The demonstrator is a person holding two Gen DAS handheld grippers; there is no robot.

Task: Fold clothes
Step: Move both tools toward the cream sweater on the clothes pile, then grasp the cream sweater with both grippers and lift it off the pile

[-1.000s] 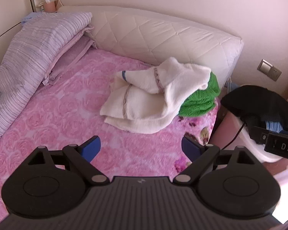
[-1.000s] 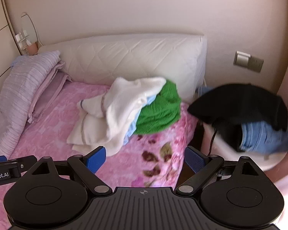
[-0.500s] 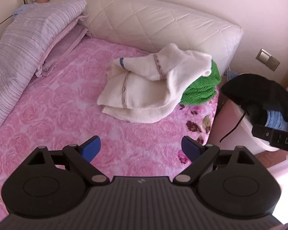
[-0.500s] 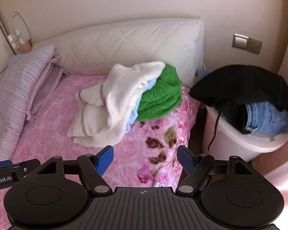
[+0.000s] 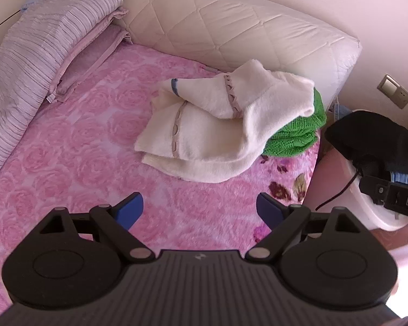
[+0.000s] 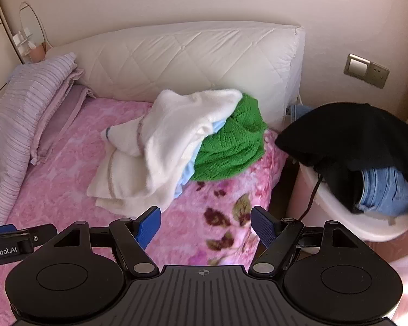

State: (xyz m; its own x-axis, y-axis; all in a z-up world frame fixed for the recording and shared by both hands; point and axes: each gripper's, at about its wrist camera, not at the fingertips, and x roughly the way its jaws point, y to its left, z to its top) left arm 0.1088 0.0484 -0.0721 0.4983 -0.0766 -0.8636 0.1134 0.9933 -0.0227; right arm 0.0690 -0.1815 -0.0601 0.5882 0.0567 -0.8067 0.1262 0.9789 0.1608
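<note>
A cream fleece garment [image 5: 217, 125] lies crumpled on the pink rose bedspread [image 5: 81, 149], draped over a green knit sweater [image 5: 299, 133] and a light blue piece [image 6: 187, 171]. In the right wrist view the cream garment [image 6: 171, 146] and green sweater [image 6: 228, 149] sit just beyond the fingers. My left gripper [image 5: 200, 209] hovers open over bare bedspread, short of the pile. My right gripper [image 6: 205, 225] is open too, nothing between its blue pads, above the bed's floral corner [image 6: 220, 217].
A white laundry basket [image 6: 367, 225] beside the bed holds a black garment [image 6: 353, 135] and blue jeans [image 6: 386, 193]. Striped lilac pillows [image 5: 35, 54] line the left side. A quilted cream headboard [image 5: 231, 32] backs the bed. A wall socket [image 6: 365, 70] is at the right.
Both grippers have moved down and closer to the clothes pile, which now looks larger. The right gripper's jaws narrowed a little from a second ago.
</note>
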